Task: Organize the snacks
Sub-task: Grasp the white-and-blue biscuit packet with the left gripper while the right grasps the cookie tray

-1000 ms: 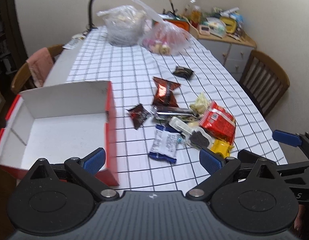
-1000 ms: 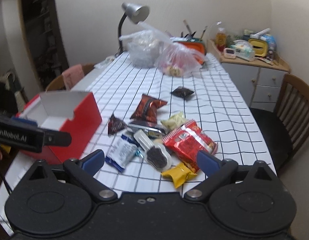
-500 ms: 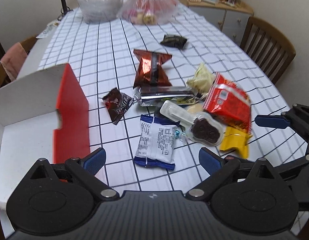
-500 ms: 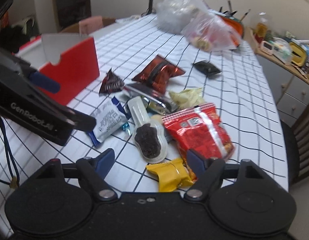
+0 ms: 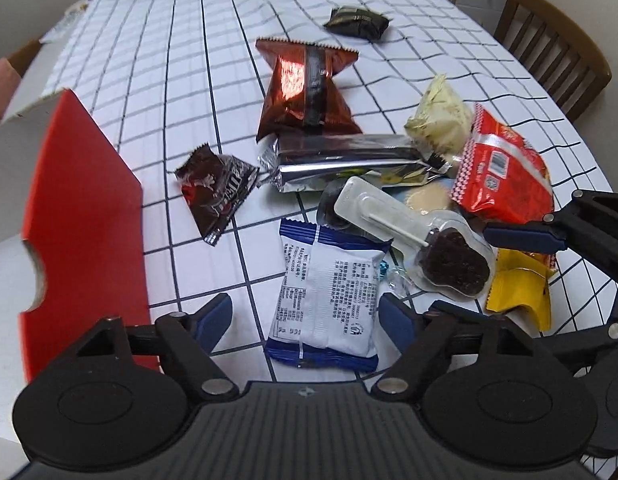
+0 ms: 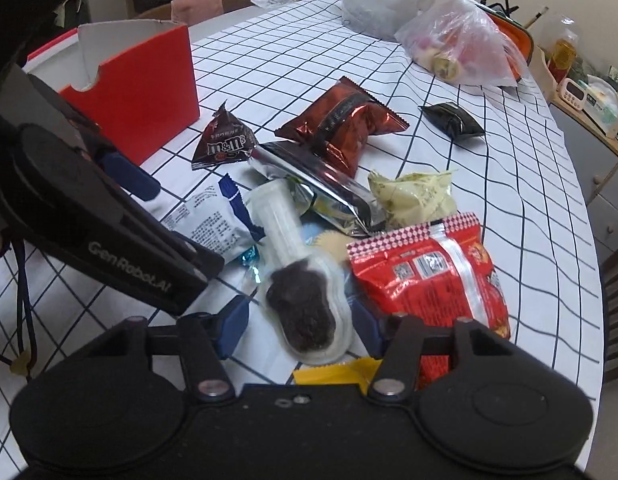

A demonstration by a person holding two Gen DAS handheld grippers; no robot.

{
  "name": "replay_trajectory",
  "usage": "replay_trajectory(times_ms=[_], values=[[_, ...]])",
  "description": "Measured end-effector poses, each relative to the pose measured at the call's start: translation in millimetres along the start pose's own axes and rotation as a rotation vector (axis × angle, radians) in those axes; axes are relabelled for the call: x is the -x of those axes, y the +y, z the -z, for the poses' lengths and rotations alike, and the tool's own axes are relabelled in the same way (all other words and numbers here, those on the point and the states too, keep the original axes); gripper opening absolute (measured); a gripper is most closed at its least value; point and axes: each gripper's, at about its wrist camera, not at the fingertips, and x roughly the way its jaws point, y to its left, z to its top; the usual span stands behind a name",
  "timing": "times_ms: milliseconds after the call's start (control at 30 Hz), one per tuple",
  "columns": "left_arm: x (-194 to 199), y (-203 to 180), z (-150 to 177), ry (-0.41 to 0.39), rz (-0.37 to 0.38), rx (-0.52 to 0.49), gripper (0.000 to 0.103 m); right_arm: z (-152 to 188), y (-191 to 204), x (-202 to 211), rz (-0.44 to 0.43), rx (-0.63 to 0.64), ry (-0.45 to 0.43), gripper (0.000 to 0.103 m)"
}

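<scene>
A pile of snacks lies on the checked tablecloth. My left gripper (image 5: pixel 309 316) is open, its fingers on either side of the blue-and-white packet (image 5: pixel 327 294), low over it. My right gripper (image 6: pixel 301 324) is open around the clear spoon-shaped pack of dark filling (image 6: pixel 303 308), also seen in the left wrist view (image 5: pixel 449 258). Nearby lie a red bag (image 6: pixel 425 276), a yellow packet (image 5: pixel 519 294), a silver wrapper (image 5: pixel 341 158), an M&M's packet (image 5: pixel 215 188), a brown-red bag (image 5: pixel 305 88), a pale green packet (image 6: pixel 411 196) and a black packet (image 6: pixel 453 120). The red box (image 5: pixel 85 216) stands at the left.
Two plastic bags (image 6: pixel 457 40) of food sit at the far end of the table. A wooden chair (image 5: pixel 557 52) stands at the right side, a cabinet with clutter (image 6: pixel 589 92) behind it. The left gripper's body (image 6: pixel 89 224) crosses the right wrist view.
Both grippers have come down and forward to the pile. The left now straddles the blue-and-white packet, the right straddles the clear spoon-shaped pack. Both jaws have narrowed somewhat.
</scene>
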Motion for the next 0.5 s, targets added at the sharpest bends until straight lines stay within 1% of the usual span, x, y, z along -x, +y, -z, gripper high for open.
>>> replay_trajectory(times_ms=[67, 100, 133, 200, 267, 400, 500], values=[[-3.3, 0.6, -2.1, 0.011, 0.011, -0.005, 0.078, -0.8, 1.1, -4.1, 0.002, 0.013, 0.008, 0.053], [-4.6, 0.7, -3.0, 0.016, 0.013, -0.008, 0.077, -1.0, 1.5, -6.2, 0.006, 0.017, 0.014, 0.05], [-6.4, 0.7, -4.5, 0.024, 0.018, -0.01, 0.072, -1.0, 1.7, -7.6, 0.008, 0.02, 0.017, 0.049], [-8.4, 0.6, -5.5, 0.034, 0.017, -0.011, 0.068, -0.7, 2.3, -8.0, 0.01, 0.018, 0.016, 0.049], [-7.9, 0.2, -6.5, 0.031, 0.014, -0.018, 0.066, -0.5, 3.2, -7.9, 0.014, 0.022, 0.014, 0.049], [-5.8, 1.1, -6.5, 0.021, 0.013, -0.012, 0.05, -0.5, 2.1, -5.7, 0.011, 0.002, 0.015, 0.049], [-4.8, 4.0, -4.8, 0.019, 0.012, 0.009, 0.047, 1.0, 2.2, -1.4, 0.013, -0.025, 0.008, 0.049]])
